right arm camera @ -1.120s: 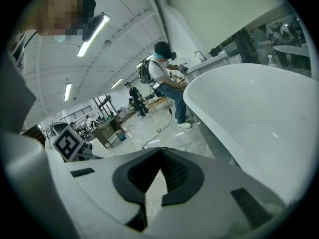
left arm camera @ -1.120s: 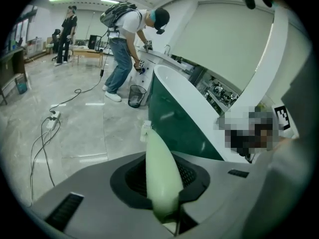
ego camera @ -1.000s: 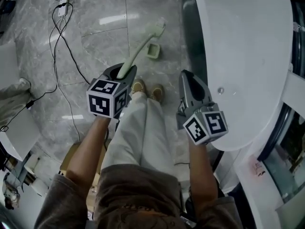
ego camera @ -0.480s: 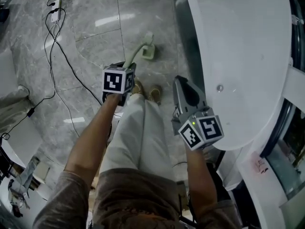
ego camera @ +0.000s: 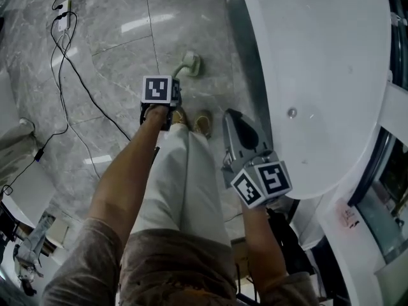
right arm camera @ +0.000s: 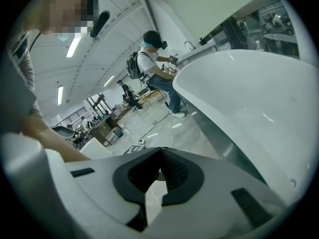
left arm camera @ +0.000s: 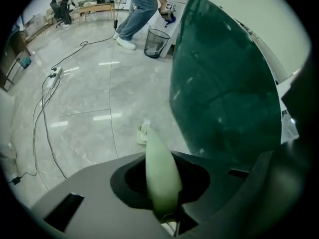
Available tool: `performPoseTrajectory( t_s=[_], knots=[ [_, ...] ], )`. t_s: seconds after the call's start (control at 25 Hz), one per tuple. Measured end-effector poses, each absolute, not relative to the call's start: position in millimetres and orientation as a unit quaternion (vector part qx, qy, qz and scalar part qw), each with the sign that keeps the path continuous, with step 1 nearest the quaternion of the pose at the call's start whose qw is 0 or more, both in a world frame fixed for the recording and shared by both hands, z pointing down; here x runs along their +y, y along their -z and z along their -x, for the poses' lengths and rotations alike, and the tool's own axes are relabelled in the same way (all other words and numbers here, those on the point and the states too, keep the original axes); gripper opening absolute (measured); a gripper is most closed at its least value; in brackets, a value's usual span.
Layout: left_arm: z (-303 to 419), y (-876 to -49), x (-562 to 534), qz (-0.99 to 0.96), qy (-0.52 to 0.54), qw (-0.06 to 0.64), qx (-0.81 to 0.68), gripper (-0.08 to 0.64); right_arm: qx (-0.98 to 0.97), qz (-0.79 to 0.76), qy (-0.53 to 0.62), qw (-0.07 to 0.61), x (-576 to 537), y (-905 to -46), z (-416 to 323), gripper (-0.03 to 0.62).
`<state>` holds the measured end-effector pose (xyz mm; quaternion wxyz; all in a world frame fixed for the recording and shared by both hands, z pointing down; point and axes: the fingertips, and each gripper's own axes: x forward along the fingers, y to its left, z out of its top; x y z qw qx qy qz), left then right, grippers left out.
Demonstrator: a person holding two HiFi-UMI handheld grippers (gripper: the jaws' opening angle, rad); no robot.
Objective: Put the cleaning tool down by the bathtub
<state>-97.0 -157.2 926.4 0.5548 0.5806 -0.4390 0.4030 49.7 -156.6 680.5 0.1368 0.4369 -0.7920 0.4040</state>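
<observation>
Brush (ego camera: pixel 189 64) slants from left gripper (ego camera: pixel 172 97) head-down toward the floor (ego camera: pixel 115 75).

Pale green cleaning tool (ego camera: pixel 190 63) near white bathtub (ego camera: pixel 319 75)

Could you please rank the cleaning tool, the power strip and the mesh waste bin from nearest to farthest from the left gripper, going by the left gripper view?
1. The cleaning tool: its handle is clamped in the jaws of the left gripper.
2. The power strip: on the floor, off to the left.
3. The mesh waste bin: far ahead, past the bathtub.
</observation>
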Motion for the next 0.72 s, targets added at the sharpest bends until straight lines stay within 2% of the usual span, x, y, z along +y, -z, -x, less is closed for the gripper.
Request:
performPoseTrajectory(
  t_s=[0.24,0.72],
  knots=[
    [88.8,-949.3,-154.7,-0.546,-0.435,0.580,-0.420,0.074,-0.785,-0.439,-0.416,0.135,-152.7,-689.7,-56.5,0.000],
    [73.0,-981.5,-165.2,-0.525,-0.474,0.587,-0.395,0.071,-0.769,-0.449,-0.437,0.122,-147.3,-704.2,-66.4,0.000]
  ],
)
